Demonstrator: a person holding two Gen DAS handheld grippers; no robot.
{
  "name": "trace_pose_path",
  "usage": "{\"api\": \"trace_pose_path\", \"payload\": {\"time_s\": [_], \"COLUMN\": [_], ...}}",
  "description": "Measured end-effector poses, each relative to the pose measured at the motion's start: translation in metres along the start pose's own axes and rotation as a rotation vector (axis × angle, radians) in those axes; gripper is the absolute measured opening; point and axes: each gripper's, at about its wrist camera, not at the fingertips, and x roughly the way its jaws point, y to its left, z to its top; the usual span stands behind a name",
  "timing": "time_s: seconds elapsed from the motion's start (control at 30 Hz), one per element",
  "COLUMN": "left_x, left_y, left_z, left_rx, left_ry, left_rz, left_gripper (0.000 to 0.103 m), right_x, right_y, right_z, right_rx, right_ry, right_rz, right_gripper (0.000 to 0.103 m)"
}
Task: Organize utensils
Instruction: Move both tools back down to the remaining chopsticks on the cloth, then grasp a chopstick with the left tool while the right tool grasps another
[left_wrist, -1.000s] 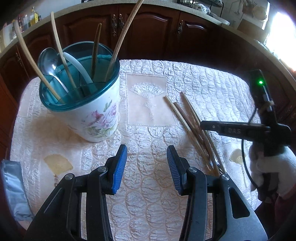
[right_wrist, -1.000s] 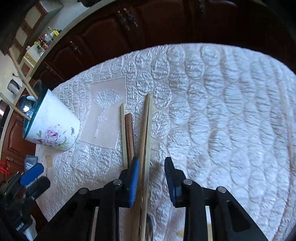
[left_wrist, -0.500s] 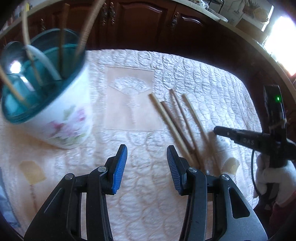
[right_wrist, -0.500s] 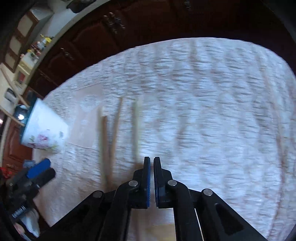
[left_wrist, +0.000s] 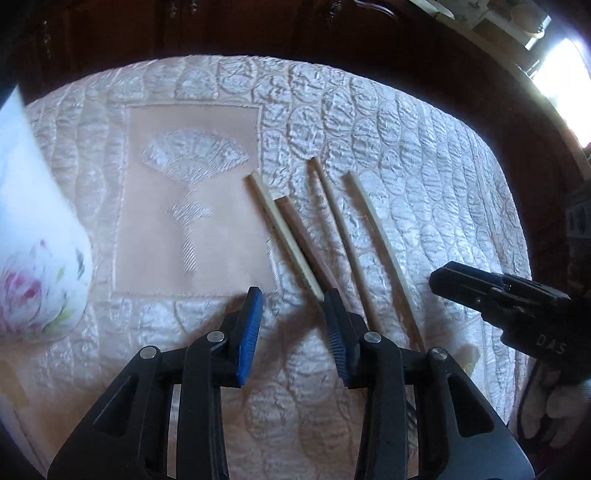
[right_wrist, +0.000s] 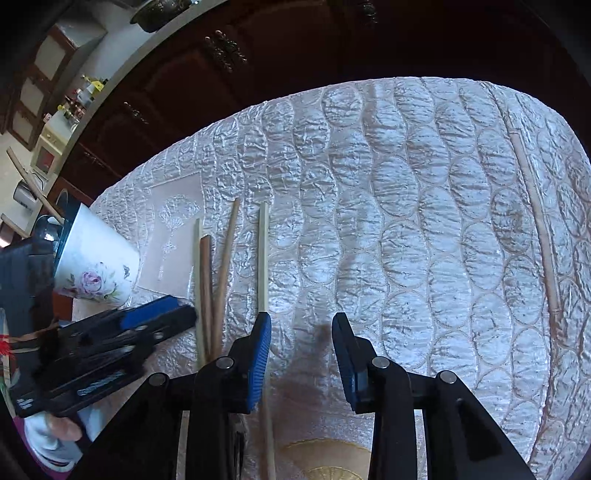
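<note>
Several wooden utensil handles (left_wrist: 295, 236) lie side by side on the quilted white cloth (left_wrist: 406, 155); they also show in the right wrist view (right_wrist: 221, 266). My left gripper (left_wrist: 293, 334) is open and empty, low over the near ends of the leftmost handles. My right gripper (right_wrist: 301, 350) is open and empty, just right of the pale handle (right_wrist: 263, 254). The floral utensil pot (right_wrist: 96, 266) with wooden handles in it stands at the left; its side shows in the left wrist view (left_wrist: 33, 236). The right gripper also shows in the left wrist view (left_wrist: 495, 295).
A pink embroidered panel (left_wrist: 192, 206) lies in the cloth between pot and handles. Dark wooden cabinets (right_wrist: 258, 55) run behind the table. A thin cane-like strip (right_wrist: 535, 221) lies along the cloth's right side.
My left gripper moved right and down, from beside the pot to over the handles. My right gripper shut briefly, shifted right of the handles, and is open again.
</note>
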Motion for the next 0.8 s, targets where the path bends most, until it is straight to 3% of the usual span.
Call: {"api": "trace_pose_path", "payload": {"time_s": [0.13, 0.2, 0.23, 0.43, 0.6, 0.8], "left_x": [0.007, 0.010, 0.010, -0.007, -0.020, -0.024], "left_y": [-0.006, -0.007, -0.007, 0.012, 0.024, 0.028], "left_z": [0.005, 0.006, 0.005, -0.013, -0.028, -0.012], "left_rx": [0.015, 0.018, 0.018, 0.002, -0.017, -0.023], "left_ry": [0.006, 0.004, 0.005, 0.031, 0.047, 0.022], "left_rz": [0.021, 0.036, 0.029, 0.009, -0.001, 0.047], "left_gripper": [0.031, 0.022, 0.013, 0.008, 0.007, 0.014], "right_x": [-0.002, -0.004, -0.003, 0.003, 0.022, 0.056], "right_y": [0.001, 0.001, 0.002, 0.015, 0.035, 0.048], "right_z": [0.003, 0.005, 0.006, 0.015, 0.034, 0.064], "right_rx": [0.000, -0.008, -0.013, -0.047, -0.087, -0.119], "right_ry": [-0.004, -0.002, -0.002, -0.011, -0.005, 0.045], "right_rz": [0.007, 0.007, 0.006, 0.009, -0.008, -0.060], "right_gripper": [0.032, 0.032, 0.032, 0.032, 0.028, 0.024]}}
